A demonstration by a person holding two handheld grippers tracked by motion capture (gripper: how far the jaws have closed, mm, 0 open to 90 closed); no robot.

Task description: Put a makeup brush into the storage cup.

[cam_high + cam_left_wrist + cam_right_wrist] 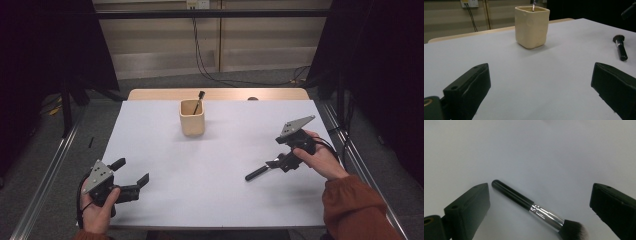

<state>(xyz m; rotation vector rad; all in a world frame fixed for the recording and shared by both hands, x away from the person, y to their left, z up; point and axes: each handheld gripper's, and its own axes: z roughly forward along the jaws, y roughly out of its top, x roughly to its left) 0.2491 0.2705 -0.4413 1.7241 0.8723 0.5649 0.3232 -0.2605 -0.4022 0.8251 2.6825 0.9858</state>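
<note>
The right gripper point(539, 212) had its two black jaws spread wide apart, released, with the black-handled makeup brush with a silver ferrule and dark bristles point(531, 206) lying flat on the white table surface point(536, 152) between them, touched by neither jaw. In the high view the right gripper point(274, 163) hovered low over the brush point(257, 173), whose handle end stuck out toward the table's middle; the person's right hand point(320, 157), in a rust-coloured sleeve point(357, 207), held it near the table's right edge.

The left gripper point(134, 176) likewise stood released, jaws wide and holding nothing, near the front left corner. Its own view looked across the table to the cream-coloured square ceramic cup point(532, 26), well apart, with a thin dark-tipped tool point(198, 101) standing in it.
</note>
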